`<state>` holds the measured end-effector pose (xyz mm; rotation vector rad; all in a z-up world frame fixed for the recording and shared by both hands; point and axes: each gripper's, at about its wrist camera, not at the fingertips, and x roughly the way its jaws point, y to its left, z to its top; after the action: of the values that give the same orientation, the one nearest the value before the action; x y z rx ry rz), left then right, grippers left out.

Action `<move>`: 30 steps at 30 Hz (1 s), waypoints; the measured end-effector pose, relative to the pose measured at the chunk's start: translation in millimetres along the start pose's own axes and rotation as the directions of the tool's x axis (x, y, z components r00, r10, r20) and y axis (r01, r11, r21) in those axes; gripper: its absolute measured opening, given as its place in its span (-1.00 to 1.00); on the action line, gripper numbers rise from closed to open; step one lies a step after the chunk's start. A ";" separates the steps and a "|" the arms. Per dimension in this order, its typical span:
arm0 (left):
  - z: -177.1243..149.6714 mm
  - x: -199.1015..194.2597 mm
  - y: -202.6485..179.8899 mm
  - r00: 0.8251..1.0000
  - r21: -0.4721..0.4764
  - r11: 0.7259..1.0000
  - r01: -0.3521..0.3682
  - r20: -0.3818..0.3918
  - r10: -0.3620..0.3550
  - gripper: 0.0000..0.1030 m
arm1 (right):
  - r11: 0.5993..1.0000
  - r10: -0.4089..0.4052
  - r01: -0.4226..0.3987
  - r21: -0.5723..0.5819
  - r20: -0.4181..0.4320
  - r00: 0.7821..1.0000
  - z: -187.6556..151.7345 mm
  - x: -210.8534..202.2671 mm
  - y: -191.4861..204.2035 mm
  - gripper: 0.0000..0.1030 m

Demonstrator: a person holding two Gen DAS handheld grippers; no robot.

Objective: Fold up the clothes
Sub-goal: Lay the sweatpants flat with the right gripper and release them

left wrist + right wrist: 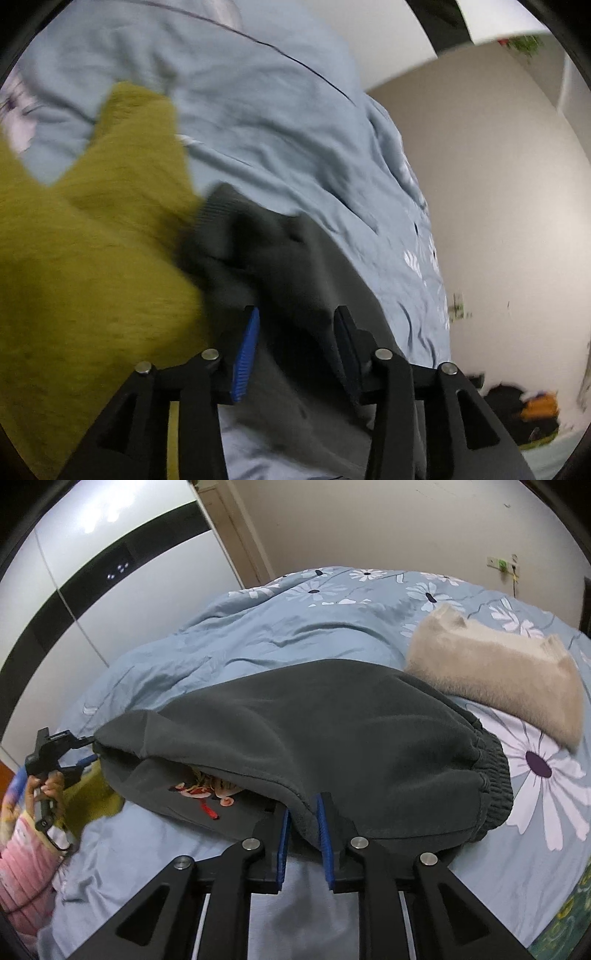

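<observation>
A dark grey sweatshirt (pixel 314 731) lies across the blue flowered bedspread (pixel 280 627), folded over so that a red embroidered patch (pixel 201 794) shows underneath. My right gripper (pixel 303 805) is shut on its near edge. My left gripper (pixel 295 317) has its jaws apart with the grey fabric (pixel 280 258) between them; in the right wrist view it (pixel 88 753) sits at the sweatshirt's left end. An olive-green knitted garment (pixel 92 258) lies to the left of the grey one.
A folded beige fluffy garment (pixel 498 679) lies on the bed to the right. A white and black wardrobe (pixel 110 572) stands behind the bed on the left. The person's pink sleeve (pixel 26 867) is at the lower left. A dark pile (pixel 528 413) lies on the floor.
</observation>
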<state>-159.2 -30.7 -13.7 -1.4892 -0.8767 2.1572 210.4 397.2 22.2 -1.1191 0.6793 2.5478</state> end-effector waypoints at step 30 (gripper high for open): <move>7.9 -19.8 -58.6 0.982 0.056 0.992 0.113 0.146 -0.120 -0.91 | 0.815 0.138 -0.200 0.544 0.153 0.979 -43.4 -32.2 -107.1 -0.01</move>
<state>-161.7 -2.1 41.7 -1.2349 -0.9316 2.2088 304.1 463.8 -12.2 -0.7360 1.4342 2.2693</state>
